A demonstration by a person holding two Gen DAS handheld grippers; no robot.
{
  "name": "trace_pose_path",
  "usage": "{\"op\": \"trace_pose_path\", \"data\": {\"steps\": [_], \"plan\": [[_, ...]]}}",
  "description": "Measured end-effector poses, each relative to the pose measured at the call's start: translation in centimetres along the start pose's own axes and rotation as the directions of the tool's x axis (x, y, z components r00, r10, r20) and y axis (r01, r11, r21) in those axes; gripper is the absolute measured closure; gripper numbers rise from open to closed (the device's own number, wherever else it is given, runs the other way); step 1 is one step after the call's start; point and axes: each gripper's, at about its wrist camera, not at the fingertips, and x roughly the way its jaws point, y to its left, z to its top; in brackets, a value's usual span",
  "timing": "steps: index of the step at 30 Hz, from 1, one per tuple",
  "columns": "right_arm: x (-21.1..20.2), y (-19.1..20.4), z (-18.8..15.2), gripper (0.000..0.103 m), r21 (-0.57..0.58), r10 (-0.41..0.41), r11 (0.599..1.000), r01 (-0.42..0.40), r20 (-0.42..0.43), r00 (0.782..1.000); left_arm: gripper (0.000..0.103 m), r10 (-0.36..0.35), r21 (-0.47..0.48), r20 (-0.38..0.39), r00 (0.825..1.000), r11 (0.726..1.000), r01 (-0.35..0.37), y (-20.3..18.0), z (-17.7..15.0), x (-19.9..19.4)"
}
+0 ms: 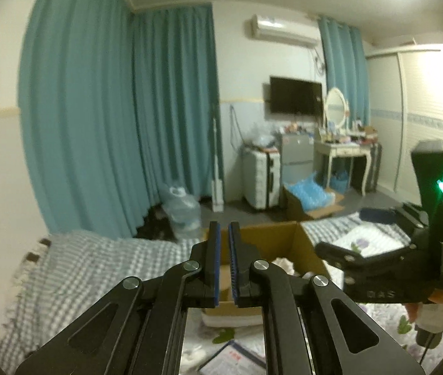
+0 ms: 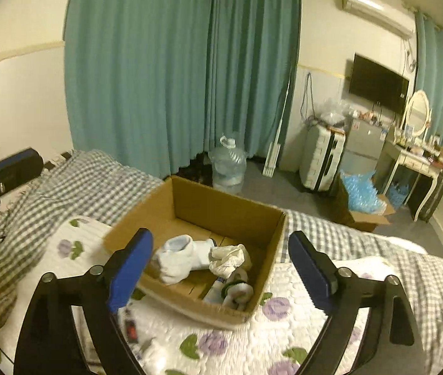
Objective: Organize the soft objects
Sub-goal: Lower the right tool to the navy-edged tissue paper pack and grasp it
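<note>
An open cardboard box (image 2: 271, 243) sits on the flowered bed cover (image 2: 252, 340). Inside lie white socks (image 2: 179, 257), a crumpled cream sock (image 2: 229, 257) and a rolled white-and-green pair (image 2: 237, 290). My right gripper (image 2: 221, 268) is open and empty, held above the box's near side. My left gripper (image 1: 224, 250) is shut with nothing between its pads, above the bed with the box (image 1: 284, 237) just beyond it. The right gripper shows at the right of the left wrist view (image 1: 324, 250). A small white soft item (image 2: 155, 354) lies on the cover near my right gripper's base.
A grey checked blanket (image 2: 74, 184) covers the bed's left and far side. Papers (image 1: 234, 359) lie on the cover below the left gripper. Beyond the bed are teal curtains (image 2: 174, 62), a water jug (image 2: 227, 165), a suitcase (image 2: 321, 159), a box of blue packing (image 2: 362, 200) and a dressing table (image 2: 415, 162).
</note>
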Motion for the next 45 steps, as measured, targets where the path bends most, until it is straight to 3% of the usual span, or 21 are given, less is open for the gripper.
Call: {"op": "trace_pose_path", "data": {"steps": [3,9,11,12,13,17,23,33,38,45], "plan": [[-3.9,1.0,0.0,0.009,-0.004,0.003,1.0,-0.002,0.02,1.0,0.081,0.022,-0.014,0.057,0.998,1.0,-0.021,0.8,0.7,-3.8],[-9.2,3.7,-1.2,0.008,-0.05,-0.002,0.999,0.004,0.04,0.999,0.08,0.047,-0.04,0.084,0.995,0.998,-0.043,2.3,0.4,-9.4],[-10.6,5.0,-2.1,0.004,-0.07,0.004,0.998,0.0,0.047,0.999,0.065,0.06,-0.046,0.065,0.996,0.997,-0.057,3.1,-0.4,-10.1],[-10.9,5.5,-2.5,0.004,-0.074,0.01,0.997,-0.007,0.046,0.999,0.047,0.063,-0.051,0.063,0.996,0.997,-0.06,3.3,-0.8,-10.3],[-11.2,6.3,-3.1,0.003,-0.079,0.022,0.997,-0.018,0.044,0.999,0.041,0.07,-0.06,0.074,0.995,0.996,-0.066,3.6,-1.4,-10.6],[-10.5,8.9,-5.9,0.002,-0.096,0.054,0.994,-0.053,0.016,0.998,0.04,0.083,-0.078,0.055,0.995,0.994,-0.078,4.5,-4.3,-9.9],[-5.0,11.9,-10.7,0.002,-0.113,0.106,0.986,-0.119,-0.115,0.988,0.04,0.066,-0.123,-0.108,0.992,0.989,-0.079,6.0,-9.9,-5.1],[3.8,14.6,-16.7,0.002,-0.137,0.133,0.974,-0.181,-0.301,0.944,0.04,0.029,-0.186,-0.333,0.943,0.978,-0.096,7.6,-19.0,0.9],[6.3,15.0,-18.2,0.002,-0.14,0.13,0.972,-0.188,-0.349,0.928,0.04,0.052,-0.136,-0.385,0.921,0.984,-0.113,7.0,-20.6,2.3],[7.4,14.8,-18.4,0.003,-0.144,0.092,0.979,-0.146,-0.329,0.94,0.04,0.055,-0.127,-0.402,0.914,0.985,-0.115,7.1,-21.3,2.6]]}}
